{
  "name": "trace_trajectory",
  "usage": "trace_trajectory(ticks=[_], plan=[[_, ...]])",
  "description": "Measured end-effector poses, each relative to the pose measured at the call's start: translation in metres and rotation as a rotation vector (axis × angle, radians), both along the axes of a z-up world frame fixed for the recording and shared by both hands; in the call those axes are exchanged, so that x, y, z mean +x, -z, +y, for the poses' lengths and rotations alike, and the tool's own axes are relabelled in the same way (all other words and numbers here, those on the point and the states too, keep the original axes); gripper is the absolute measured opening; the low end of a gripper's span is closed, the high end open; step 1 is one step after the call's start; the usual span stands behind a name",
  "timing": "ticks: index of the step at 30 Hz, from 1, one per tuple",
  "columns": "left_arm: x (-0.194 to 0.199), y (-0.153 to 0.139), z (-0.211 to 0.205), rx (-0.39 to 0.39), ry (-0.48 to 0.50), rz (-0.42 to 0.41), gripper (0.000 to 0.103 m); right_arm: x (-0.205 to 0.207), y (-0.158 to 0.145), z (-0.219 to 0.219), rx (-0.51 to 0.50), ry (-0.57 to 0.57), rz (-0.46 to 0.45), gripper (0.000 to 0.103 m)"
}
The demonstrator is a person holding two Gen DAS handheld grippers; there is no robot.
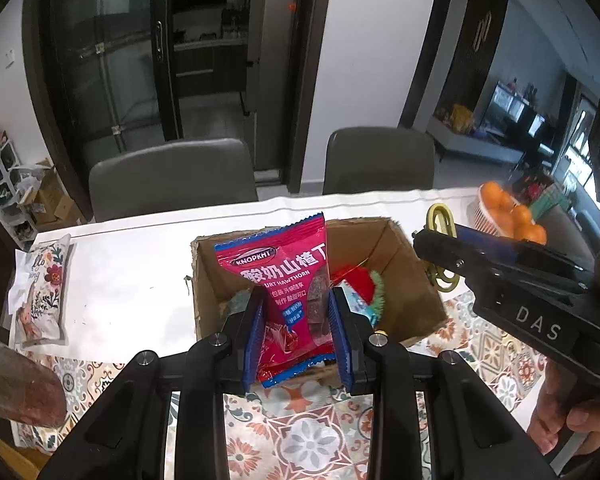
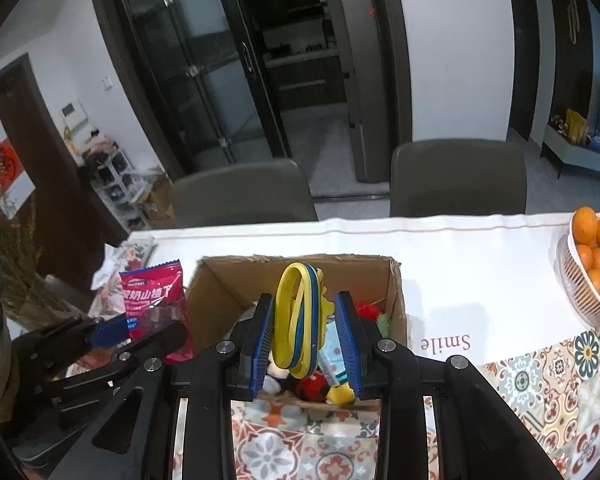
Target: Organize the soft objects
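My left gripper point(image 1: 296, 312) is shut on a red hawthorn snack packet point(image 1: 284, 272) and holds it upright above the near edge of an open cardboard box point(image 1: 412, 248). My right gripper point(image 2: 305, 328) is shut on a yellow and blue ring toy point(image 2: 298, 316) above the same box point(image 2: 220, 276). Soft toys point(image 2: 320, 384) lie inside the box. In the right wrist view the left gripper point(image 2: 108, 332) and the packet point(image 2: 152, 300) are at the left. In the left wrist view the right gripper point(image 1: 440, 248) with the ring toy point(image 1: 440, 220) is at the right.
A basket of oranges point(image 2: 596, 264) stands at the table's right. A floral packet point(image 1: 44, 288) lies at the table's left. Two grey chairs point(image 1: 172, 176) stand behind the table. A patterned cloth point(image 1: 308, 432) covers the near part of the white table point(image 1: 132, 264).
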State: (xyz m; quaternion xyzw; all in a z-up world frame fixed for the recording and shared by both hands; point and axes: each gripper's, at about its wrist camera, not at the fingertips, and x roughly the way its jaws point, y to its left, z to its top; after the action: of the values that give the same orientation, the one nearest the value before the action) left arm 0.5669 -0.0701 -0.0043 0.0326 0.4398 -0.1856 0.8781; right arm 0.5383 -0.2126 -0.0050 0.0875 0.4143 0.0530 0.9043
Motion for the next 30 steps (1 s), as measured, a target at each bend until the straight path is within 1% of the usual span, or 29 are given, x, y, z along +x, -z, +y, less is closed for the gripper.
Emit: trace_trajectory(ticks=[5, 9, 10, 13, 16, 17, 20, 22, 25, 30], plan=[[0.018, 0.018, -0.007, 0.047, 0.012, 0.058, 0.032, 0.021, 0.02, -0.005, -0.013, 0.012, 0.07, 0.033], [0.032, 0.041, -0.013, 0.111, 0.016, 0.125, 0.032, 0.032, 0.035, -0.003, -0.038, 0.009, 0.117, 0.035], [0.033, 0.045, -0.015, 0.127, 0.018, 0.136, 0.034, 0.034, 0.038, -0.004, -0.039, 0.007, 0.12, 0.037], [0.034, 0.053, -0.015, 0.154, -0.004, 0.152, 0.049, 0.036, 0.046, -0.006, -0.051, 0.023, 0.134, 0.041], [0.029, 0.052, -0.01, 0.157, -0.019, 0.136, 0.052, 0.037, 0.049, -0.009, -0.075, 0.039, 0.141, 0.042], [0.027, 0.049, -0.008, 0.161, -0.027, 0.126, 0.054, 0.034, 0.048, -0.01, -0.08, 0.048, 0.138, 0.042], [0.014, 0.039, -0.002, 0.166, -0.066, 0.074, 0.059, 0.026, 0.045, -0.008, -0.108, 0.054, 0.127, 0.042], [0.007, 0.031, 0.003, 0.171, -0.087, 0.044, 0.06, 0.019, 0.042, -0.007, -0.112, 0.052, 0.117, 0.042], [-0.008, 0.019, 0.009, 0.163, -0.108, 0.005, 0.064, 0.001, 0.033, -0.003, -0.107, 0.052, 0.089, 0.042], [-0.042, -0.005, 0.025, 0.134, -0.132, -0.065, 0.065, -0.039, 0.012, 0.011, -0.128, 0.052, 0.023, 0.042]])
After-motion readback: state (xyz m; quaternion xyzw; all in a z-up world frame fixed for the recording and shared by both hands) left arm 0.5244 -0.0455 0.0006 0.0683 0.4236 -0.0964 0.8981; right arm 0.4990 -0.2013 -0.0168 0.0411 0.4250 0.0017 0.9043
